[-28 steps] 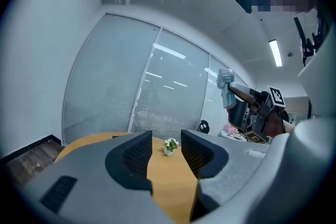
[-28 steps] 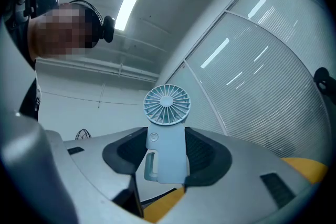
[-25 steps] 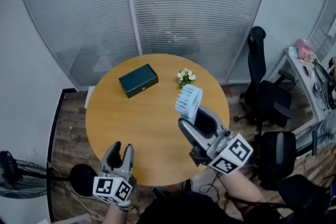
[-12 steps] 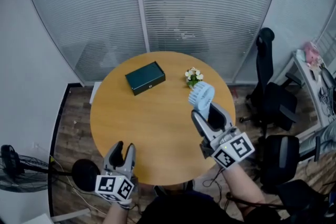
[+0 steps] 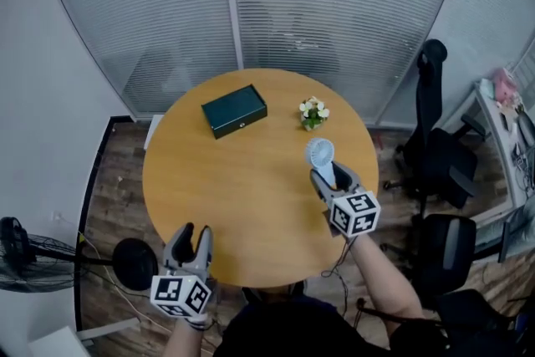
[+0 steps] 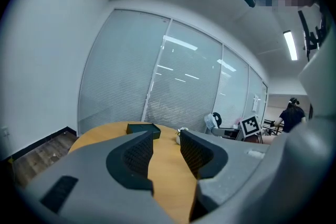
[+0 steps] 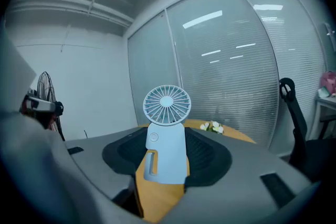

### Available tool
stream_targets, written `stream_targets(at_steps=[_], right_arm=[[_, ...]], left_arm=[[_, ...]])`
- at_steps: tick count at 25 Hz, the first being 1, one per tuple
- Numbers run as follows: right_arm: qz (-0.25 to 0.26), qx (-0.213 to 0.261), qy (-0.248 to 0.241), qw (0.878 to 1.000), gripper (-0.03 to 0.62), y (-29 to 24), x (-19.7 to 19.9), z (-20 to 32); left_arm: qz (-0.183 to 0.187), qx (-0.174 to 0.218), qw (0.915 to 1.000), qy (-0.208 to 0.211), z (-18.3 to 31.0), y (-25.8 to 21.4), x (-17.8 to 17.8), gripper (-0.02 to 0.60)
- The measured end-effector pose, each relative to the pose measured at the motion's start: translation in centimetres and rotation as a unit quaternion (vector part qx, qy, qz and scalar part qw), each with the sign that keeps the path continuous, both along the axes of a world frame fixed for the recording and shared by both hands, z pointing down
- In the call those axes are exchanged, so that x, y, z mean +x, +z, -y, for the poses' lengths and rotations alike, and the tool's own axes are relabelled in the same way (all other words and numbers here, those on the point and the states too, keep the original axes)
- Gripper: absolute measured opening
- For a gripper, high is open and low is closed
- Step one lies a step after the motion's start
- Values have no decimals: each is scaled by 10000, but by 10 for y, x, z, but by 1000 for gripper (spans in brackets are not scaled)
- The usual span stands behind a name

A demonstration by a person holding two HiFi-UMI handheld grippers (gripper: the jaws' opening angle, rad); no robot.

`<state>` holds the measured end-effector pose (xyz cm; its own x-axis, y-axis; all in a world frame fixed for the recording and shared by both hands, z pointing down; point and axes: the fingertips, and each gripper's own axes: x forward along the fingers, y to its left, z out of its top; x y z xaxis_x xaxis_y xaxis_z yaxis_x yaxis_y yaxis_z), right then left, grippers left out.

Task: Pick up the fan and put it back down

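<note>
— Where's the left claw [image 5: 193, 233]?
— At the table's [image 5: 234, 188] near edge, jaws apart, nothing between them.
— And the fan [image 5: 320, 155]?
— Upright over the table's right side, its pale-blue body clamped in the right claw [image 5: 332, 175].

Round wooden table [image 5: 242, 196] and what it carries

A dark green box [image 5: 234, 110] lies flat toward the far left. A small pot of white flowers [image 5: 313, 113] stands well apart to its right, near the far rim. A pale blue fan [image 5: 320, 155] is upright by the right rim, clasped by the right gripper [image 5: 332, 174]; whether its base touches the wood cannot be told
</note>
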<state>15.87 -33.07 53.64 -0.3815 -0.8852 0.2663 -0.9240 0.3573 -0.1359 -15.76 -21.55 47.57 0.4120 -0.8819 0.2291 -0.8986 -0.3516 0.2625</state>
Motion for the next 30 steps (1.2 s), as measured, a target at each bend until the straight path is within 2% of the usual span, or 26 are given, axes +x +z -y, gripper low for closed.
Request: stream_targets(at_steps=[8,12,15,20,24,30], right_arm=[[-462,-1320,-78,9901,219,124,15,18],[-468,-1910,-7,9805,219,172,21,25],[-696,-2247,-87,9719,219,201,21,29],[-1136,-2670,-346,9563,219,240,14,31],[-1393,-2824,-442,9481,219,259,12,32],[-1699,-2661,-526,9474,219,269,7,35]], left_arm=[[124,-260,9992,-267,2,20,-6,156],[155,-365,9987,-329,1,30,-2,155],[174,-415,9984,-336,1,35,1,155],[240,-555,9975,-375,-1,45,-1,153],[278,-674,9963,-445,-2,49,-6,153],[316,-761,9957,-431,-7,52,-9,152]])
